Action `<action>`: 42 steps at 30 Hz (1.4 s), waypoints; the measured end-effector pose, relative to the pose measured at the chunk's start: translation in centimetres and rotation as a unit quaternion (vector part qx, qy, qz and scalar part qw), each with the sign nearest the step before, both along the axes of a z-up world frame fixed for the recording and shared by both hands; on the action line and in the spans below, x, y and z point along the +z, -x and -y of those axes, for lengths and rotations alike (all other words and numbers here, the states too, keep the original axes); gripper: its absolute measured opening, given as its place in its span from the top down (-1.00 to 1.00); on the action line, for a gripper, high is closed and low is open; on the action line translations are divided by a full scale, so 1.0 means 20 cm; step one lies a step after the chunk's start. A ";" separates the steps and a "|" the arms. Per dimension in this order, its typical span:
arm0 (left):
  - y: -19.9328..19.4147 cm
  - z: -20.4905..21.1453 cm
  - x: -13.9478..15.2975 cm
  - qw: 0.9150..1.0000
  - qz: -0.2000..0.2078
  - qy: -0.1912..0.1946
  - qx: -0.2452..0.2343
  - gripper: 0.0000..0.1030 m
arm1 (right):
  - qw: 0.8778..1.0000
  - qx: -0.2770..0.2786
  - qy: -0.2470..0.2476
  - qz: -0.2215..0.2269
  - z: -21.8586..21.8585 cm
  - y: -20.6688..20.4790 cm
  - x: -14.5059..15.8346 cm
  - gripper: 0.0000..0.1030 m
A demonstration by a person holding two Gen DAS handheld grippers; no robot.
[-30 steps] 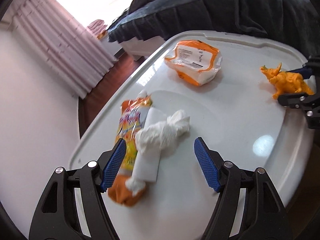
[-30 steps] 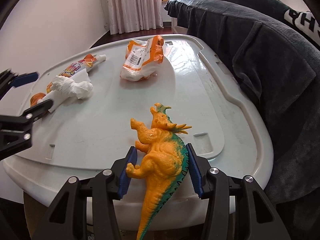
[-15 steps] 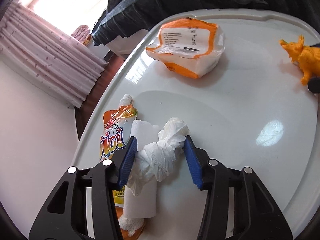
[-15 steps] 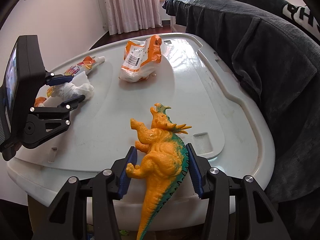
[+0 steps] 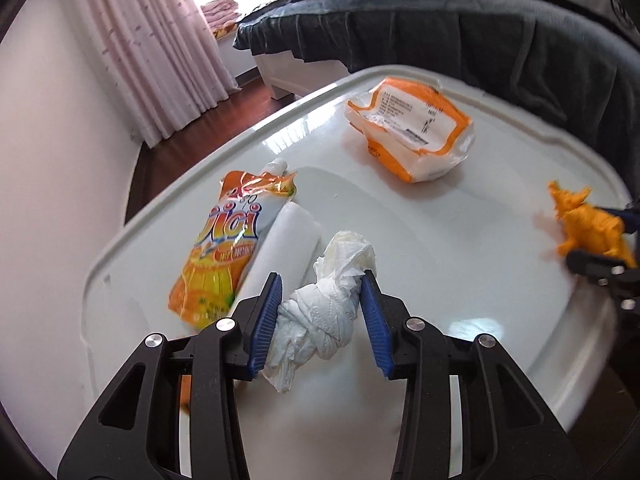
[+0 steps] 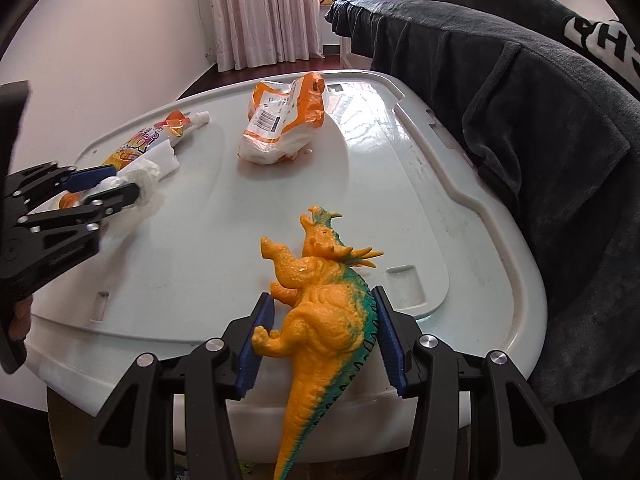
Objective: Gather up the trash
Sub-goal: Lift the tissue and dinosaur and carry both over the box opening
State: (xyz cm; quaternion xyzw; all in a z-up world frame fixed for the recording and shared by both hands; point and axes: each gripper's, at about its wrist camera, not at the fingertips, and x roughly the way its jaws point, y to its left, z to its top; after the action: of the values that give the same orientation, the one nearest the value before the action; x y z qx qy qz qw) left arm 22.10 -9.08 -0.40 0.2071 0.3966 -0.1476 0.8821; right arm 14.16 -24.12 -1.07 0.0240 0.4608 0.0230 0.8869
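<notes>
My left gripper is shut on a crumpled white tissue wad and holds it just above the white lid. Behind it lie an orange drink pouch and a white paper roll. An orange-and-white snack bag lies further back. My right gripper is shut on an orange toy dinosaur at the lid's near edge. In the right wrist view the left gripper shows at the left with the tissue, and the snack bag sits mid-lid.
A dark blanket drapes over furniture along the lid's right side. Pink curtains and a white wall stand beyond, with dark wood floor below the lid's far edge.
My left gripper closed on the tissue wad, then lifted it and drew it back off the paper roll. The right gripper has stayed still with the dinosaur.
</notes>
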 end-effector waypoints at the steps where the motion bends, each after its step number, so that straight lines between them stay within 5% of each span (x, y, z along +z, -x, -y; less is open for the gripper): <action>1: 0.02 -0.01 0.01 1.000 -0.003 0.010 0.004 0.23 | 1.000 0.000 0.001 0.000 0.00 0.00 0.00 0.05; 5: 0.14 -0.09 0.01 0.997 -0.034 0.061 0.019 0.23 | 1.000 0.000 0.005 0.000 -0.01 0.01 0.00 0.05; 15: 0.21 -0.07 -0.10 0.997 -0.052 0.033 0.049 0.19 | 1.000 0.003 0.010 0.002 -0.01 0.00 0.00 0.05; 19: 0.20 -0.09 -0.12 0.995 -0.054 0.055 0.062 0.14 | 1.000 0.003 0.011 0.002 -0.01 0.00 0.00 0.05; 33: 0.29 -0.06 -0.15 0.993 0.006 0.052 0.105 0.17 | 1.000 0.000 0.011 0.009 -0.01 0.01 0.00 0.05; 42: 0.37 -0.06 -0.10 0.983 0.033 0.062 0.168 0.20 | 1.000 -0.004 -0.024 0.020 0.01 0.02 0.03 0.05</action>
State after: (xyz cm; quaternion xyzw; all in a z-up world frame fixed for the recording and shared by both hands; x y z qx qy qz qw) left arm 14.79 -7.78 -2.38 0.0867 0.3866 -0.0145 0.9181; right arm 13.71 -24.24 -0.46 0.0467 0.4423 0.0311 0.8951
